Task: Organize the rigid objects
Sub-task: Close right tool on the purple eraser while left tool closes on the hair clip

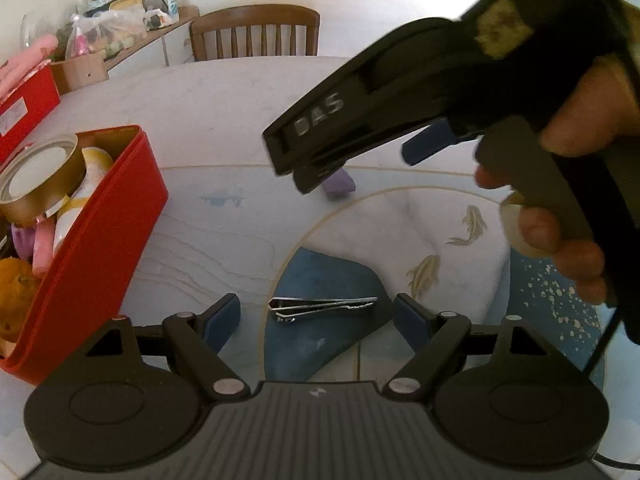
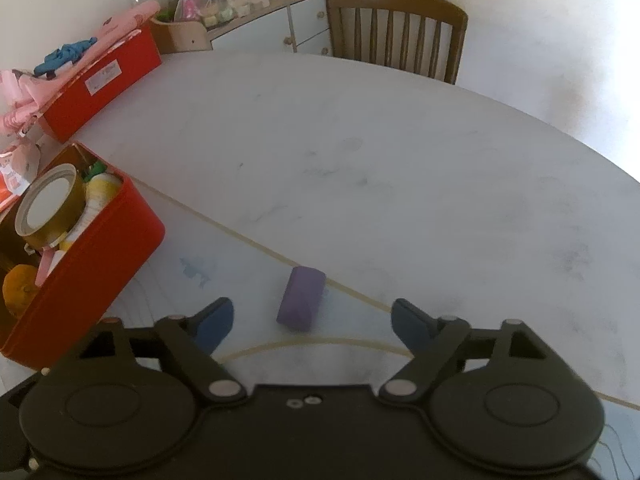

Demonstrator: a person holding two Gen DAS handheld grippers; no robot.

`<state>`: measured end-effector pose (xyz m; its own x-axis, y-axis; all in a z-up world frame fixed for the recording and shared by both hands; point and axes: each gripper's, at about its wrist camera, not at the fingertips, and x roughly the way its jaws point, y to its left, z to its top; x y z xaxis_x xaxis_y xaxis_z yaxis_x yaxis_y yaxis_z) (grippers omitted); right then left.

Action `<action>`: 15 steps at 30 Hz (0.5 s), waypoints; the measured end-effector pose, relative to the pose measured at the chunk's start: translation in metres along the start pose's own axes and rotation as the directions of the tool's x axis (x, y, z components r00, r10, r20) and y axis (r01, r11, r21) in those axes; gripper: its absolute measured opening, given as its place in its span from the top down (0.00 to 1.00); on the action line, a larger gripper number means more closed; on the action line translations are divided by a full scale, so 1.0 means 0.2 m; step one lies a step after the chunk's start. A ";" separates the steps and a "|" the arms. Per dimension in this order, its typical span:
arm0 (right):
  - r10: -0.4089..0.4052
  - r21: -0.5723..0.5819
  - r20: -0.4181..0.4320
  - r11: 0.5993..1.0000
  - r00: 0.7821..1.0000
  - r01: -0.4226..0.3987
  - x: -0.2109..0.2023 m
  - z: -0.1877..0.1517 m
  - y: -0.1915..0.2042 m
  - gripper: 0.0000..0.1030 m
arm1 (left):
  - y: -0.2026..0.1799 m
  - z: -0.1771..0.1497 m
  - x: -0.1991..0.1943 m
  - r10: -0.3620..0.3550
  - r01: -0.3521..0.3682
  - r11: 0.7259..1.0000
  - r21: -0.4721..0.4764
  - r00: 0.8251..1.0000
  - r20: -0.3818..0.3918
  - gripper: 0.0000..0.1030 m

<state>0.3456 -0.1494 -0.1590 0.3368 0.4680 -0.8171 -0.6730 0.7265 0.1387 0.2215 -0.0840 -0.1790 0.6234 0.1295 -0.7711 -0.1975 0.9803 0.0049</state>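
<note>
- Two tools are being held over the table (image 2: 400, 168), and both are being kept with their fingers spread wide, nothing between them.
- The left tool (image 1: 316, 316) is being held low over a blue patch of the table's printed cover, and a metal nail clipper (image 1: 322, 307) is lying flat in the gap between its blue fingertips (image 1: 222, 318), touching neither.
- The right tool (image 2: 310, 322) is being held just short of a purple block (image 2: 302, 298), which is lying on the table ahead of the gap, nearer the left finger than the right and clear of both.
- In the left wrist view the right tool (image 1: 352, 164) is being seen from the side, up and to the right of the left tool, gripped by a hand (image 1: 568, 216); the purple block (image 1: 340, 185) is showing just beneath its tip.
- A red box (image 2: 86, 276) is standing open to the left of both tools, and a roll of tape (image 2: 50, 208), a yellowish bottle (image 2: 102, 188), pink items and an orange (image 2: 18, 286) are being held inside it.
- A second red box (image 2: 104, 80) is sitting farther back on the left, and a wooden chair (image 2: 400, 28) is standing beyond the table's far edge.
</note>
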 end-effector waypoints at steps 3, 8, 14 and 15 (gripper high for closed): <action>0.002 -0.014 -0.013 1.000 1.000 -0.002 0.04 0.01 0.02 0.27 | -0.02 0.00 0.00 0.009 -0.009 1.000 0.004 1.000 0.005 0.19; -0.012 -0.047 -0.011 0.999 1.000 0.011 0.07 0.02 0.05 0.42 | -0.02 0.00 0.00 0.019 -0.019 1.000 -0.006 1.000 0.004 0.19; -0.034 -0.072 -0.004 0.997 0.999 0.033 0.07 0.02 0.07 0.62 | -0.02 0.00 -0.01 0.027 -0.027 1.000 -0.005 1.000 0.008 0.33; -0.048 -0.080 -0.001 0.996 0.999 0.047 0.07 0.02 0.07 0.64 | -0.02 0.00 -0.01 0.023 -0.023 1.000 0.000 1.000 0.009 0.36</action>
<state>0.3431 -0.1307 -0.1671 0.3674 0.4322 -0.8235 -0.7071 0.7050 0.0545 0.2208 -0.0882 -0.1773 0.6258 0.1535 -0.7647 -0.2122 0.9770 0.0225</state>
